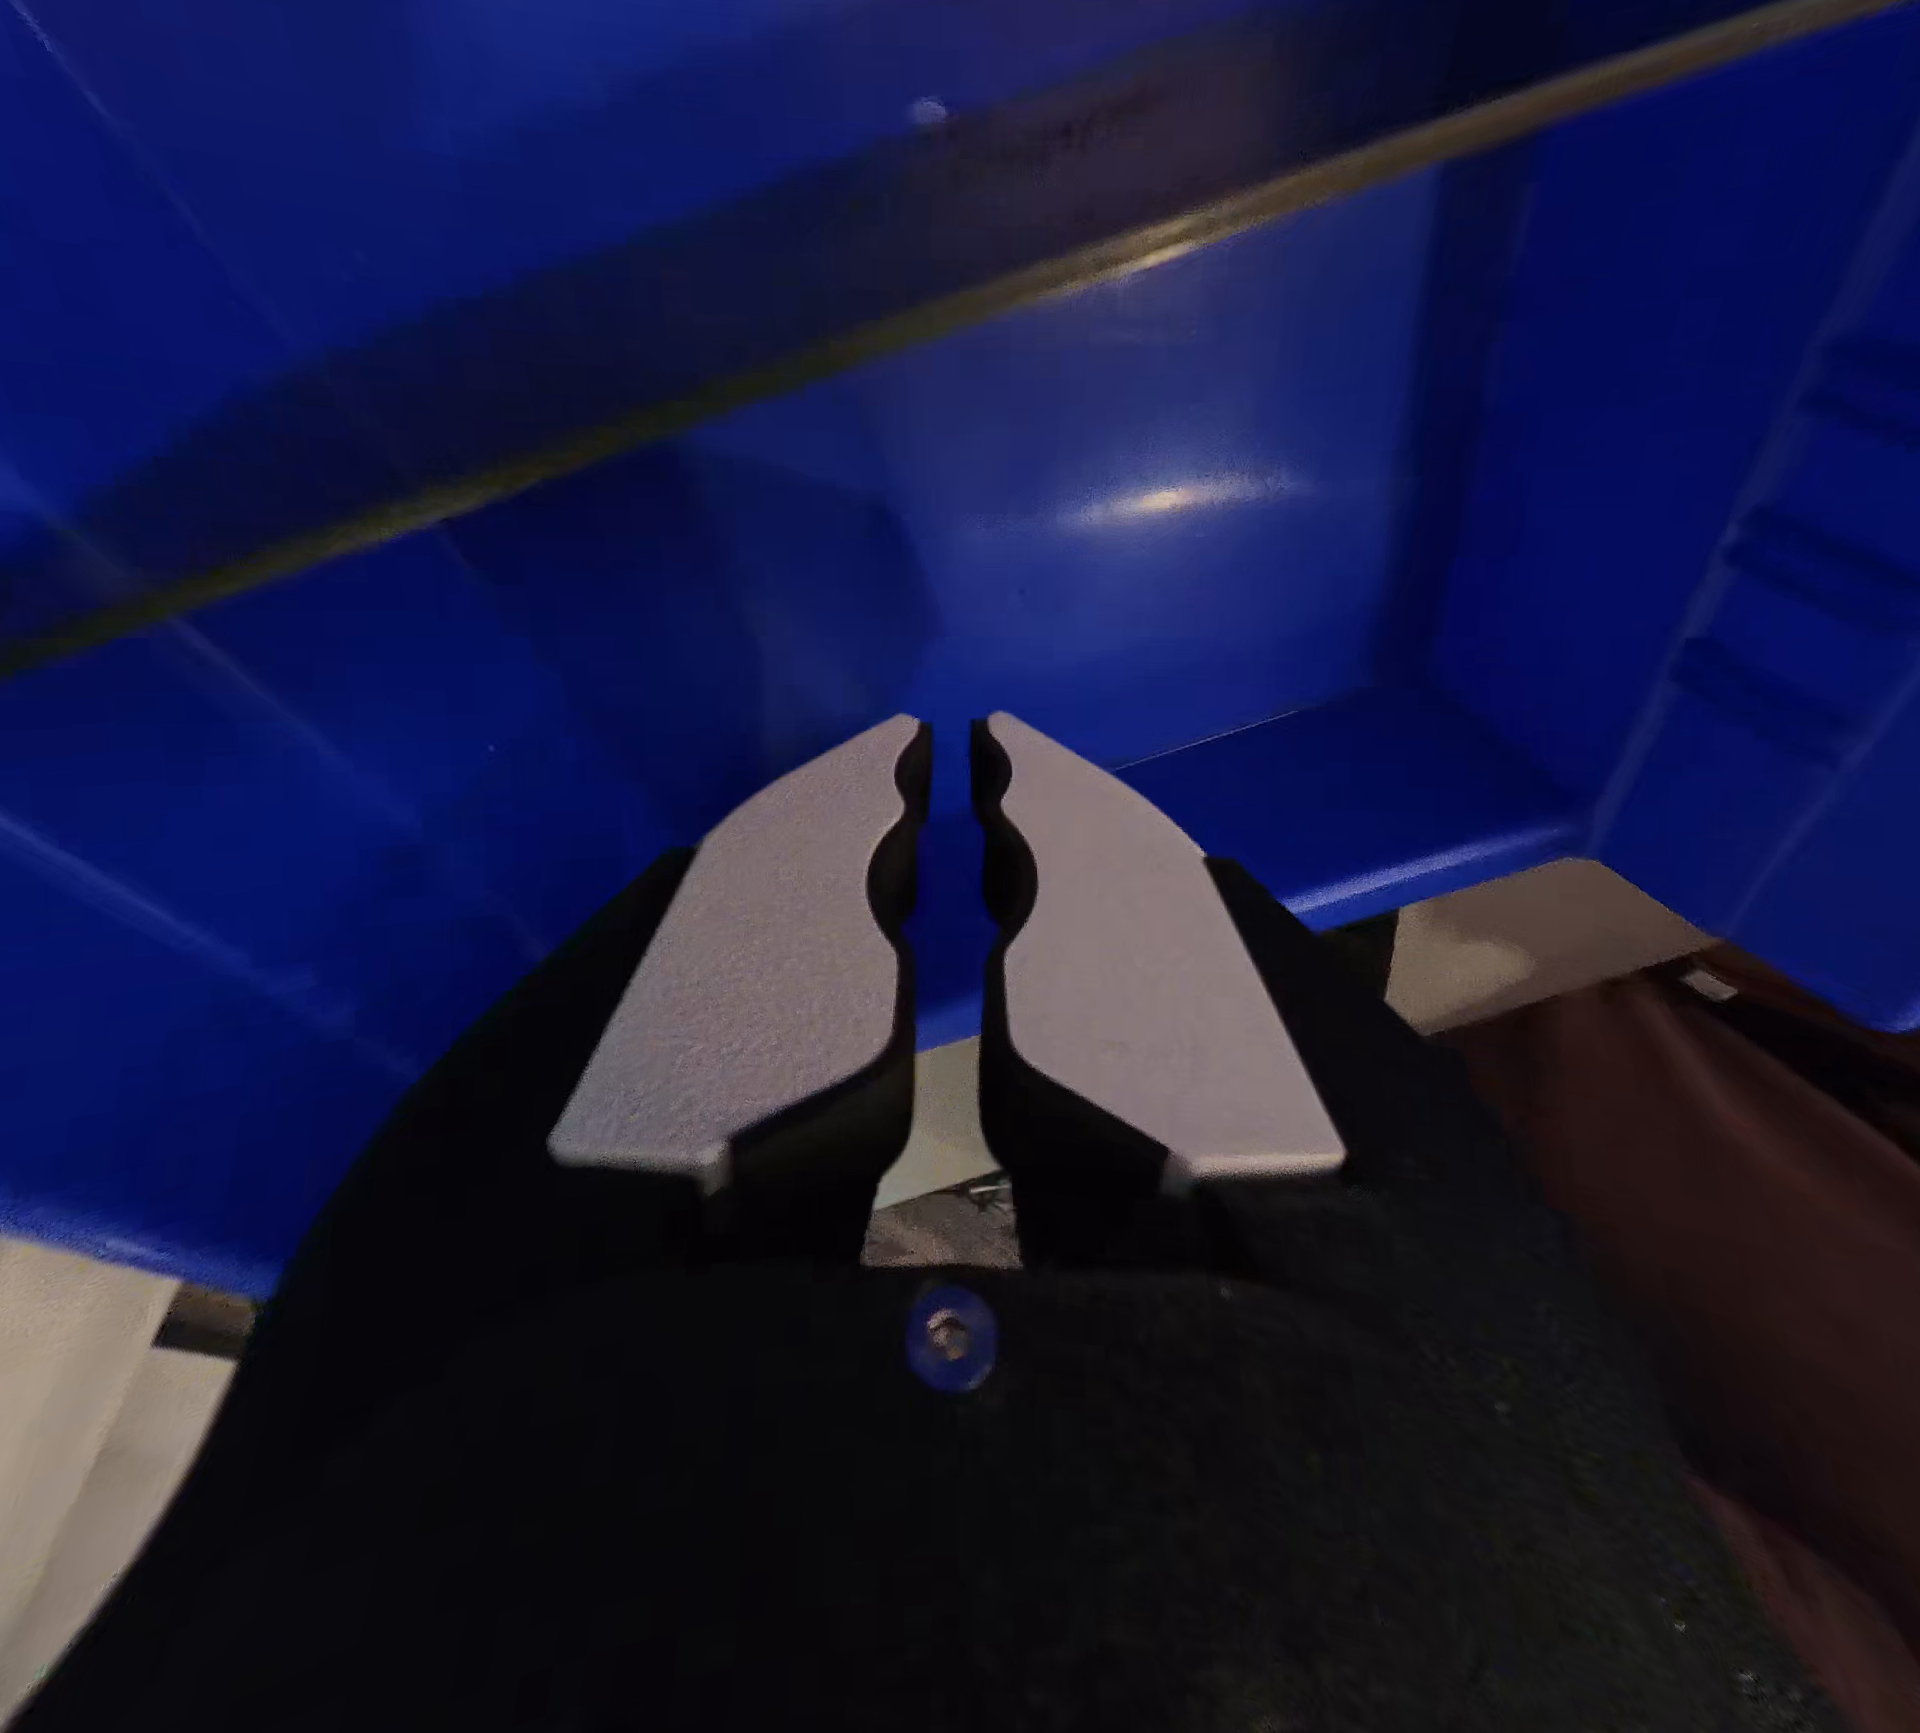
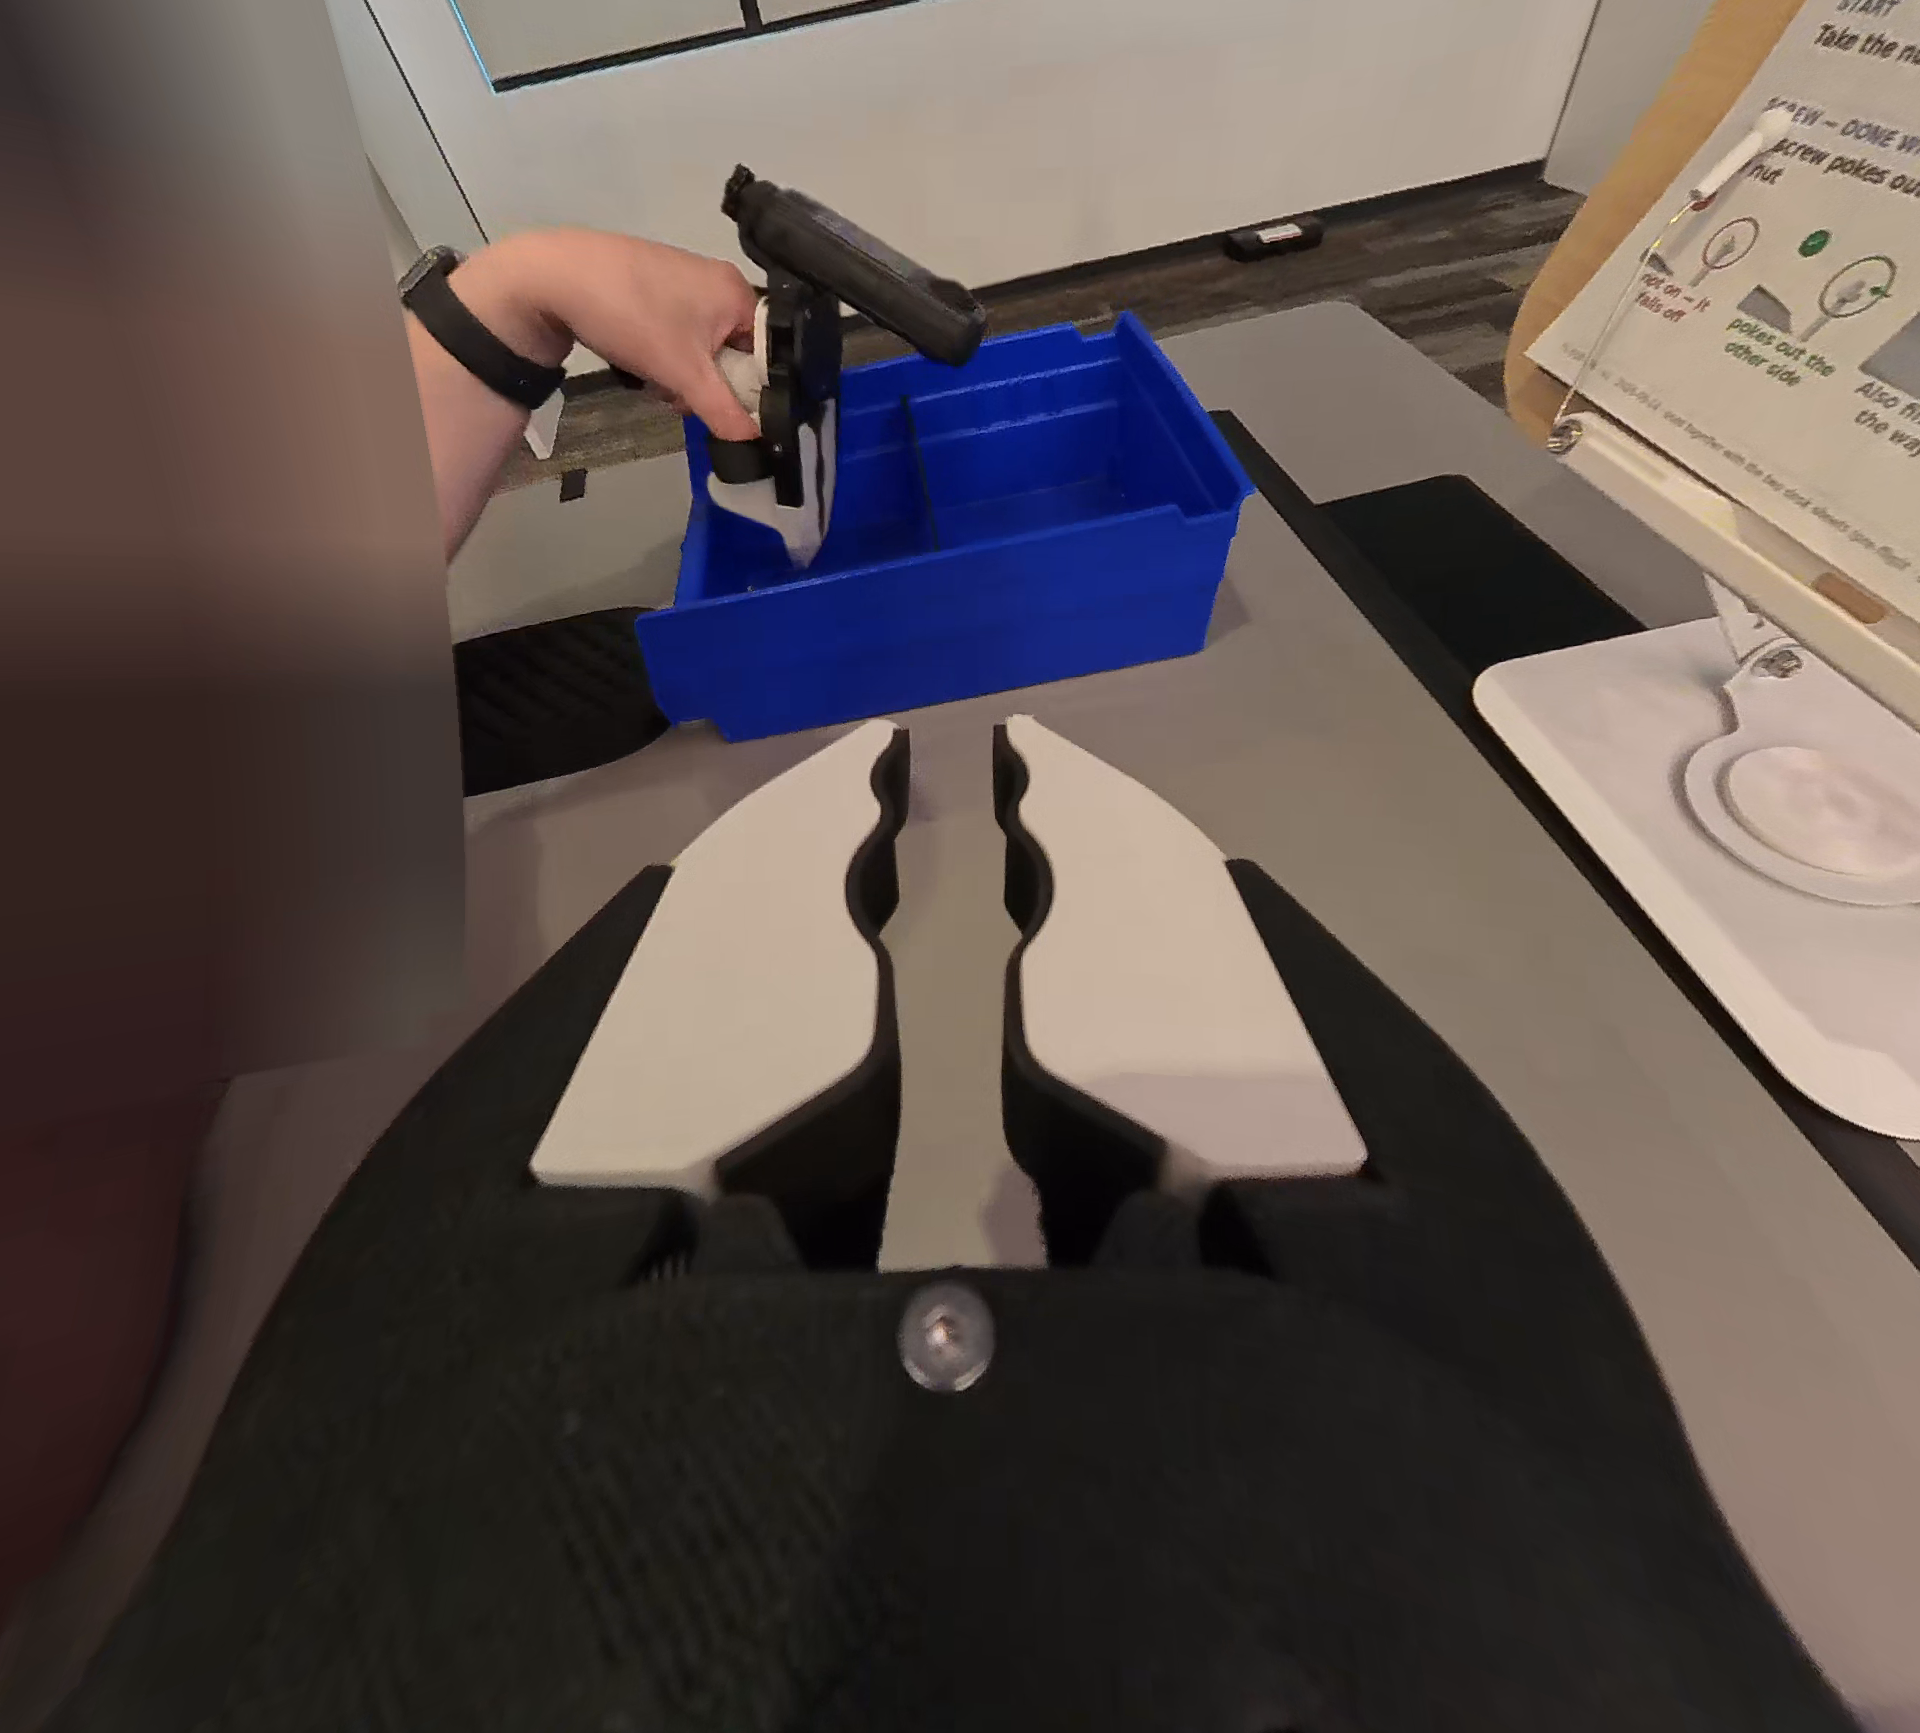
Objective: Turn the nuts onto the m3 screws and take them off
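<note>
A blue bin [image 2: 935, 634] with a dark divider [image 2: 925, 478] stands on the grey table [image 2: 1299, 800]. In the right wrist view, a person's hand [image 2: 603, 312] holds my left gripper [image 2: 805, 540] tilted down into the bin's left compartment. In the left wrist view, the left gripper [image 1: 951, 727] sits just above the bin floor [image 1: 1143, 540], near the divider [image 1: 935, 312]. Its pads stand a narrow gap apart, and only blue shows between them. My right gripper [image 2: 948, 738] hovers over the table in front of the bin, open and empty. No nut or screw is plain in either view.
An instruction board [image 2: 1766, 229] on a white stand [image 2: 1662, 852] is at the right. Black mats lie left [image 2: 540, 707] and right [image 2: 1475, 561] of the bin. A sleeve fills the left edge of the right wrist view. The gap from one gripper's tips to the other's is roughly 40 cm.
</note>
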`<state>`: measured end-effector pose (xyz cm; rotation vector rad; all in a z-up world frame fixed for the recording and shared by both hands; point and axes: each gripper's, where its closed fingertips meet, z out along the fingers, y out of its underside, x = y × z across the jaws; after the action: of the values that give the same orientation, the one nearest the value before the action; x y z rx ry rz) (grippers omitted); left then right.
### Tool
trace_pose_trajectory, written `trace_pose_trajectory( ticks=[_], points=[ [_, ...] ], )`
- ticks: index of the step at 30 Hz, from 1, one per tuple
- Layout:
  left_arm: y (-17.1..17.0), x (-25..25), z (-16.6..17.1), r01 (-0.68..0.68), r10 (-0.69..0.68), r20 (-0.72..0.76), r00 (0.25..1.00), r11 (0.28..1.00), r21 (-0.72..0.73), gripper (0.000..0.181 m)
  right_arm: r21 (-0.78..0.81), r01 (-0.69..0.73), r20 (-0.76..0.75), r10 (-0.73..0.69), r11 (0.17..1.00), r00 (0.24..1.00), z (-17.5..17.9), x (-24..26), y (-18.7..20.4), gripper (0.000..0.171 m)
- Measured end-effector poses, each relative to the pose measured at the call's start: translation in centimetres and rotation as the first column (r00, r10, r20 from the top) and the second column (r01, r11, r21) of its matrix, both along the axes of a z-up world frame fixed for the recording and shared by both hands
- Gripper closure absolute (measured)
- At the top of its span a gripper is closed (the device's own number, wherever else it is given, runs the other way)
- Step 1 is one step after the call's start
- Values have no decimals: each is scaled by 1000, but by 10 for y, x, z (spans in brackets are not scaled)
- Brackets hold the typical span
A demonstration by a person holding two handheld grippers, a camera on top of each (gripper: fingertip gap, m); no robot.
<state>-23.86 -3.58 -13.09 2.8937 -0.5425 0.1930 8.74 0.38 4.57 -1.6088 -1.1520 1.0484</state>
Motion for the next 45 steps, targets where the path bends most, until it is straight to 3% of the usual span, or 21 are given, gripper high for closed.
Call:
trace_pose_trajectory(
  ticks=[2, 4, 8, 15, 27, 43, 45],
  points=[
    [-3, -1, 1, 24, -24, -29, 999, 1000, 9, 174, -18, -13, -7, 13, 1000, 1000, 1, -1, -2, 155],
    [-12, -5, -1, 66, -67, -46, 997, 997, -27, 162, -24, -30, -8, 30, 999, 1000, 2, -3, -5, 155],
    [-25, -23, -5, 29, -43, -126, 991, 993, -111, 151, -6, -32, 20, 32, 999, 999, -1, -4, -7, 155],
    [-29, -26, -12, -49, 33, -117, 993, 989, -139, 154, 4, -53, 76, 53, 999, 996, -10, -10, -12, 155],
    [-35, -33, -23, -41, -1, -243, 970, 985, -168, 154, 20, -66, 93, 64, 998, 994, -9, -10, -16, 155],
    [-36, -29, -24, -48, 4, -230, 973, 981, -190, 160, 26, -93, 153, 88, 995, 984, -18, -13, -21, 153],
    [-37, -30, -22, -38, -9, -232, 973, 980, -196, 168, 22, -93, 152, 89, 995, 984, -19, -13, -20, 153]
  ],
)
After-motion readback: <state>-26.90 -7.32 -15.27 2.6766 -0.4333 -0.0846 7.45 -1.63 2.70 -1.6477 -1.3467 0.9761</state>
